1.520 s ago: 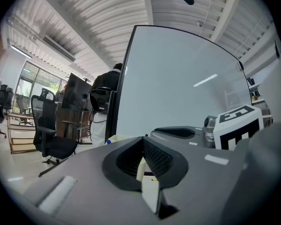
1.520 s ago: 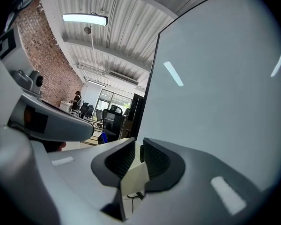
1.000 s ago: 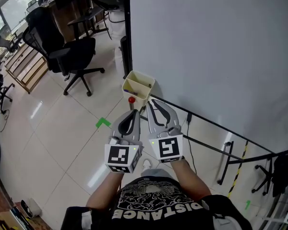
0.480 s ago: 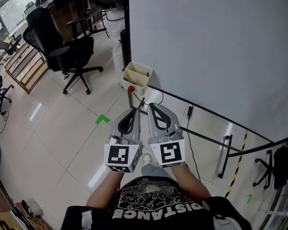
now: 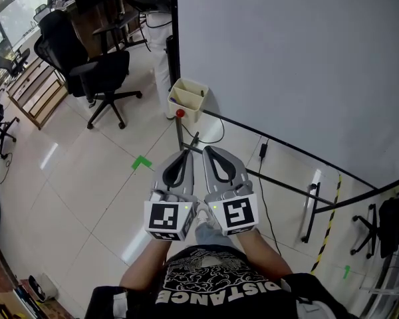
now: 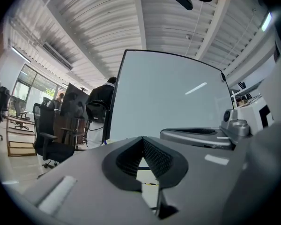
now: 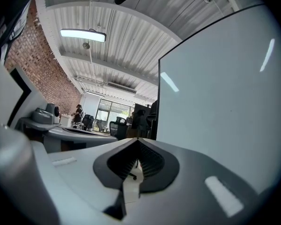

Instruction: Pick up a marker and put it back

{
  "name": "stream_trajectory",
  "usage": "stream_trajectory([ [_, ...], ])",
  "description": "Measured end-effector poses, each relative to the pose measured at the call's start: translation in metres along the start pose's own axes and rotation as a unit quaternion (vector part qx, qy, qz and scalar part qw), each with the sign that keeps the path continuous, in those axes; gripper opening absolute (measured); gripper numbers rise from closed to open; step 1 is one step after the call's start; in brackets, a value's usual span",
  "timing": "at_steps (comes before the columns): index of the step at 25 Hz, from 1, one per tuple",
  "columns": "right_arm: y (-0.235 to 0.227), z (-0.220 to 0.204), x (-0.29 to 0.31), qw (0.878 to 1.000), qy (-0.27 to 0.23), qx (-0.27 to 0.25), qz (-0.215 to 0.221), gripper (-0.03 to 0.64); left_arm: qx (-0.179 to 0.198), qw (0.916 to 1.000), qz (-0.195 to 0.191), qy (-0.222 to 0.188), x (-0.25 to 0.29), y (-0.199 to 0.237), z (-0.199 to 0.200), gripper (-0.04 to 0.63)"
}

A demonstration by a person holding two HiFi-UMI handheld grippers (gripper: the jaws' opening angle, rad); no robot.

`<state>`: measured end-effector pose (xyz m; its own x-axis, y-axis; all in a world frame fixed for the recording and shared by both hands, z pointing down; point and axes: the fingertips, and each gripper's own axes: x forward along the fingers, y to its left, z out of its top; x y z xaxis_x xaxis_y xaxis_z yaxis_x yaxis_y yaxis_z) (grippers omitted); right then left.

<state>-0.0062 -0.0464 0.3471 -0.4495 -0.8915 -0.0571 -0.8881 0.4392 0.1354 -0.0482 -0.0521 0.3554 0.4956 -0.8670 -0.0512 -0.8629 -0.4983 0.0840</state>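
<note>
A cream marker box [image 5: 188, 98] hangs at the lower left corner of the big whiteboard [image 5: 286, 58]. A small red round thing [image 5: 180, 113] shows just under the box. I cannot make out any marker inside it. My left gripper [image 5: 186, 153] and right gripper [image 5: 206, 150] are held side by side in front of the person's body, short of the box and pointing towards it. Both are shut with nothing between the jaws. The left gripper view has its jaws [image 6: 142, 139] meeting against the whiteboard [image 6: 164, 93], and the right gripper [image 7: 137, 140] is shut too.
The whiteboard's black stand bars [image 5: 279, 148] run along the tiled floor to the right. A black office chair [image 5: 93, 72] stands at the left and a wooden shelf [image 5: 33, 92] farther left. A green tape mark [image 5: 141, 163] lies on the floor.
Both grippers have drawn back from the marker box towards the person, so the box now lies farther ahead. The right gripper's jaws, slightly apart a second ago, have come together.
</note>
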Motion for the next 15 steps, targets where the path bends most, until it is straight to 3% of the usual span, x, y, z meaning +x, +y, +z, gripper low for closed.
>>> stream_trajectory([
  [15, 0.016, 0.001, -0.025, 1.0, 0.0, 0.006, 0.002, -0.005, 0.0, 1.0, -0.001, 0.001, -0.025, -0.011, -0.003, 0.006],
])
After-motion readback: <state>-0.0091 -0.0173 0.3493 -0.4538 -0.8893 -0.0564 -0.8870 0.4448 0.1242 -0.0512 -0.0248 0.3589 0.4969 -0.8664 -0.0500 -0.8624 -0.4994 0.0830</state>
